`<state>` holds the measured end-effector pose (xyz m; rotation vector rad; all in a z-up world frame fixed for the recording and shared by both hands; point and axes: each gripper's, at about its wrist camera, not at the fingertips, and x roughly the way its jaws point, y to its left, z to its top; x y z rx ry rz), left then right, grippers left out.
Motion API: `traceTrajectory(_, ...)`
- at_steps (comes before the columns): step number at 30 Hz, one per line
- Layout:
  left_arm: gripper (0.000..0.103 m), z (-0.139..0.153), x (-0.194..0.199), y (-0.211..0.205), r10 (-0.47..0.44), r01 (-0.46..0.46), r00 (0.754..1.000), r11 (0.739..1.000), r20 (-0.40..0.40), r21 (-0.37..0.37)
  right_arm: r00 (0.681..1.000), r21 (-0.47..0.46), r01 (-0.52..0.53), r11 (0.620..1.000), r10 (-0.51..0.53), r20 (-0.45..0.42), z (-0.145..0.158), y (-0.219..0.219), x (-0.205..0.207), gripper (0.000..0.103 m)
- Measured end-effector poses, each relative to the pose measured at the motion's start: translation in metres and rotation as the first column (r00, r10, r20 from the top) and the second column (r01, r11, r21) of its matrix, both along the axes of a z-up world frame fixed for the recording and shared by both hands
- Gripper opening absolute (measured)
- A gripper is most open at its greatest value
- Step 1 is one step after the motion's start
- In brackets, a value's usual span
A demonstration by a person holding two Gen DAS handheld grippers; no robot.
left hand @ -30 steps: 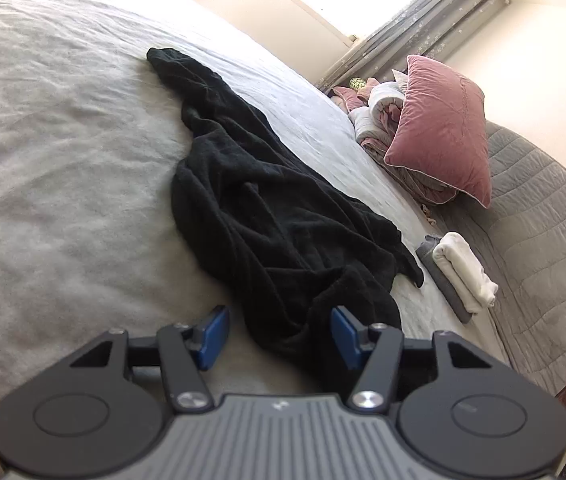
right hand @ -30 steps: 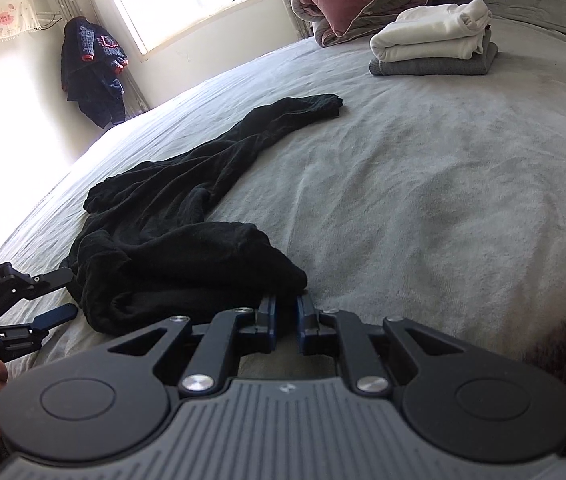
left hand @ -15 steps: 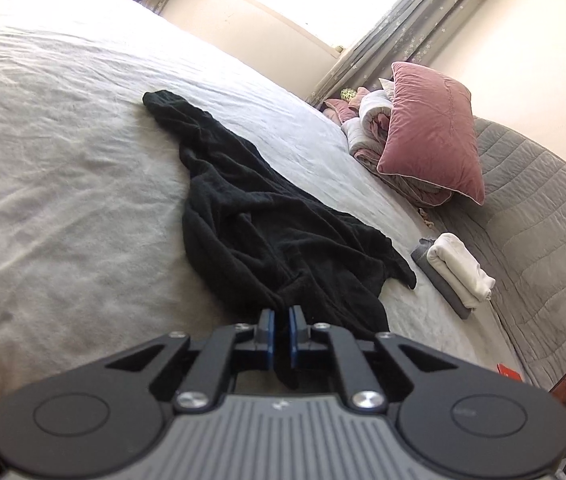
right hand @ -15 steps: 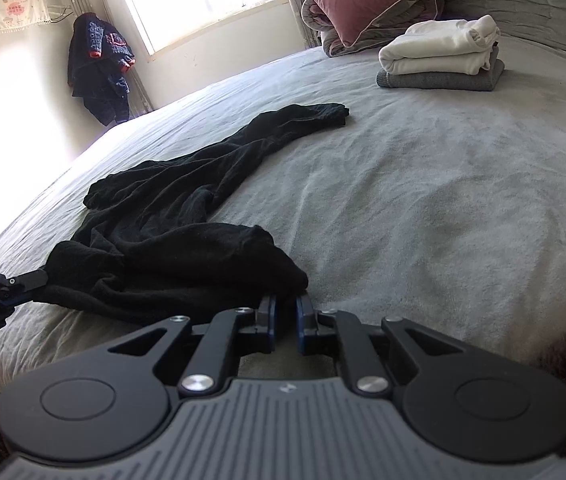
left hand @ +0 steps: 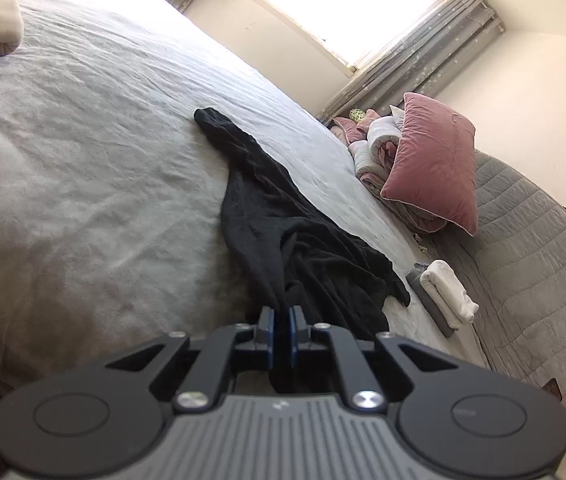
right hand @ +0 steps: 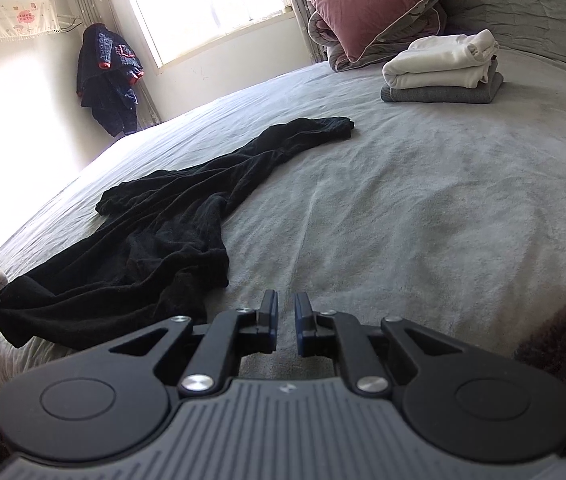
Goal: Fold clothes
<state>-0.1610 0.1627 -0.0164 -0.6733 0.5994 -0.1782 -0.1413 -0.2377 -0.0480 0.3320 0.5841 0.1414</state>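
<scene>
Pinching a bunched fold of the black garment (left hand: 303,248) at the six o'clock edge of the left wrist view, with the left gripper (left hand: 281,314) clamped tight and dark cloth filling the narrow slot between its blue pads (left hand: 267,332). Stretching away from that grip toward eleven o'clock across the pale grey bed (left hand: 83,160), in a long rumpled band ending in a narrow tip; spilling toward three o'clock in a loose heap of folds.

Hovering low over bare bedcover at six o'clock in the right wrist view, with the right gripper (right hand: 286,300) drawn almost together, a slim gap left between the pads and no cloth in it. Lying just beside it, at about ten o'clock, the near edge of the same garment, apart from the pads. Pulled taut toward nine o'clock, where the left gripper's tip shows at the frame edge.

Stacked near the bed's head at one o'clock in that view, well apart from the black cloth: folded clothes (right hand: 439,68), white on grey. Propped behind them at twelve o'clock, a pink pillow (right hand: 367,4). Hanging in the corner at eleven o'clock beside the bright window (right hand: 207,4), a dark jacket (right hand: 109,76).
</scene>
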Motion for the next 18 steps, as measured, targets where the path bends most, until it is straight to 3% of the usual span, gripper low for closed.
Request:
traceTrajectory(4,0.011,-0.01,0.005,0.009,0.037,-0.037,0.999,0.999,-0.014,0.002,1.0,0.0,-0.017,1.0,0.017,0.004,-0.001,0.005,0.001,0.029)
traceTrajectory(5,0.016,-0.013,0.007,0.012,0.042,-0.042,0.999,0.999,-0.02,-0.013,1.0,0.001,-0.024,1.0,0.024,0.009,-0.001,0.006,0.001,0.039)
traceTrajectory(6,0.023,-0.017,0.009,0.015,0.046,-0.047,0.998,0.998,-0.031,-0.031,0.999,0.003,-0.031,1.0,0.031,0.013,-0.001,0.007,0.0,0.041)
traceTrajectory(9,0.031,-0.031,0.015,0.017,0.036,-0.039,0.997,0.998,-0.065,-0.051,0.998,0.01,-0.056,0.998,0.056,0.018,-0.001,0.01,0.0,0.041)
traceTrajectory(13,0.031,-0.042,0.019,0.009,0.018,-0.017,0.997,1.0,-0.072,0.012,0.994,0.037,-0.11,0.993,0.11,0.011,-0.004,0.019,0.004,0.041)
traceTrajectory(16,0.028,-0.041,0.02,0.004,0.009,-0.006,0.998,0.999,-0.06,0.047,0.991,0.027,-0.134,0.991,0.134,0.007,-0.005,0.029,0.007,0.04)
traceTrajectory(18,0.019,-0.041,0.021,0.002,0.011,-0.007,0.998,0.998,-0.06,0.07,0.989,0.033,-0.15,0.988,0.15,0.012,-0.006,0.033,0.009,0.038)
